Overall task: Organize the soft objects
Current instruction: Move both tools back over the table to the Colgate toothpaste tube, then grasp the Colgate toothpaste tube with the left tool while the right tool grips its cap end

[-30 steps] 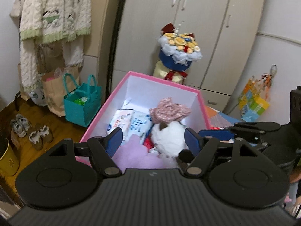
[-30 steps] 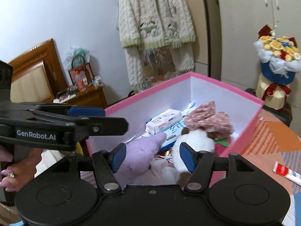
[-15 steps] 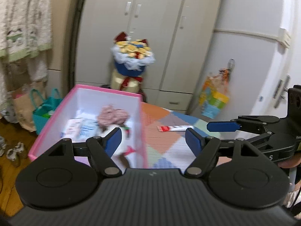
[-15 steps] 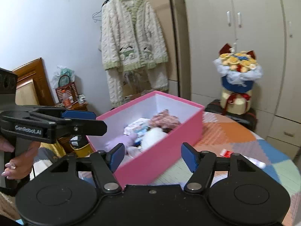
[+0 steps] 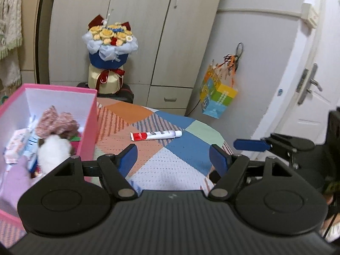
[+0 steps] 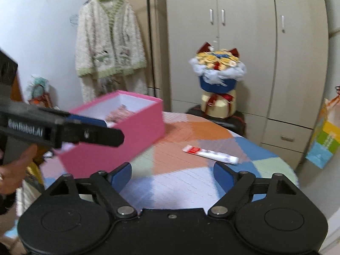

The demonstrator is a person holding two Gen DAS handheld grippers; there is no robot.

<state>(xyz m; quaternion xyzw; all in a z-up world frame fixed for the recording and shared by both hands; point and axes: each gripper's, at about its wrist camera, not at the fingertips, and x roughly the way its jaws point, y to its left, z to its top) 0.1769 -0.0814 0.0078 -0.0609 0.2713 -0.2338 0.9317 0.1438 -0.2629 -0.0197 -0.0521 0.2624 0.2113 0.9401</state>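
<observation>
**Both grippers over patchwork table, jaws empty**

Left wrist view: patchwork cloth point(image 5: 170, 170) covers a round table before pale cupboards. Left gripper point(image 5: 173, 159) angled down over the cloth, jaws wide apart, nothing between them. Box point(image 5: 91, 114), pink, sits at far left, cut by the frame edge; inside it a white plush point(image 5: 54, 150), a pink knit piece point(image 5: 56, 124) and packets, partly hidden by the gripper body. Tube point(image 5: 156, 135) lies on the cloth right of the box, apart from it. Right gripper point(image 5: 250, 145) enters at right, seen side-on.

Right wrist view: blurred. Right gripper point(image 6: 172, 175) tilted down over the cloth, jaws have just been opening, nothing between them. Left gripper point(image 6: 102, 135) crosses in front of the box point(image 6: 136, 131); a hand point(image 6: 14, 170) grips its handle. Box contents hard to make out. Tube point(image 6: 210, 154) lies beyond the right finger.
</observation>
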